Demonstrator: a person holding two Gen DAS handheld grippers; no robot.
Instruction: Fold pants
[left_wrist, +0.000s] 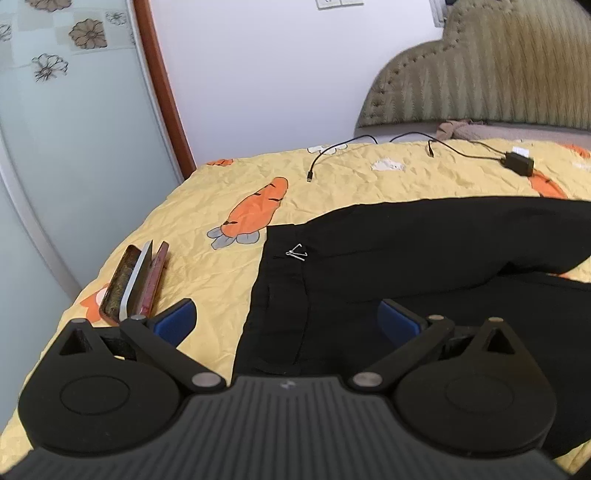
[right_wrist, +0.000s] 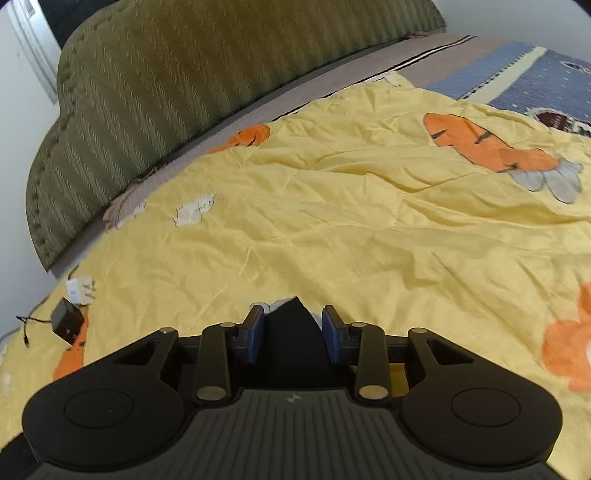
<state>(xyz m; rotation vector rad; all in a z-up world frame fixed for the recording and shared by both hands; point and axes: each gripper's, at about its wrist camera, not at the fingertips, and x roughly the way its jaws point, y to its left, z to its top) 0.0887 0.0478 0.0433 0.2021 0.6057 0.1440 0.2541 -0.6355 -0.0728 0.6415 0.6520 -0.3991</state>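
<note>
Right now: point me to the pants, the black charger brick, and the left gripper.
pants (left_wrist: 424, 236): left wrist view, on the upper leg panel.
black charger brick (left_wrist: 520, 163): left wrist view, on its top face.
left gripper (left_wrist: 286, 319): left wrist view, midway between the blue fingertips, wide apart over the waistband.

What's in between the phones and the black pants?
Just bare yellow quilt, with one blue pad of the left gripper poking over it. The phones and pants lie apart, as the left wrist view shows.

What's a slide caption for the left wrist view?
Open left gripper above the black pants' waistband on a carrot-print quilt.
</note>
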